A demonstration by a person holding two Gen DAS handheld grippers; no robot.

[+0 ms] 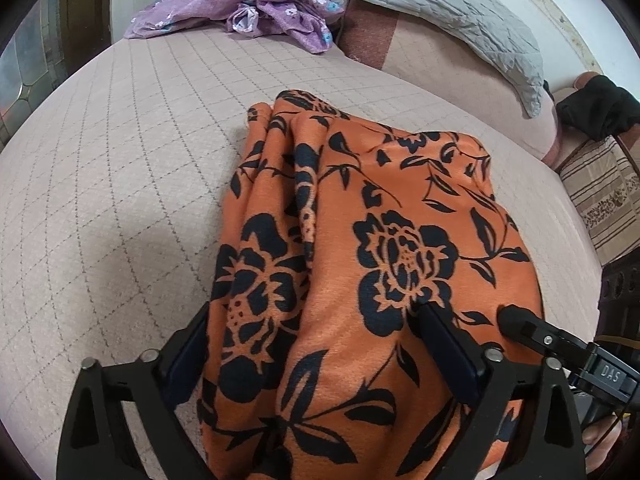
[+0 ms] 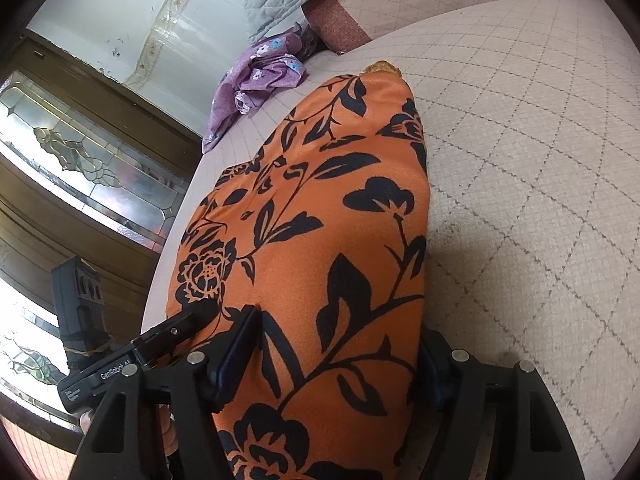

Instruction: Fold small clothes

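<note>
An orange garment with black flowers (image 1: 360,208) lies folded lengthwise on the pinkish quilted bed cover (image 1: 120,168). My left gripper (image 1: 312,320) stands wide open astride its near end, one finger at the cloth's left edge and the other resting on top of the fabric. A black fingertip of the right gripper (image 1: 516,320) touches the cloth just to the right. In the right wrist view the same garment (image 2: 340,200) fills the gap of my right gripper (image 2: 336,336), whose jaws straddle its near end. The cloth hides most of the right-hand finger there.
A crumpled purple floral garment (image 1: 240,8) lies at the far end of the bed, beside a grey quilted pillow (image 1: 440,8). A dark bundle (image 1: 600,112) sits on striped upholstery past the bed's right edge. A wooden cabinet with patterned glass (image 2: 80,160) stands past the left edge.
</note>
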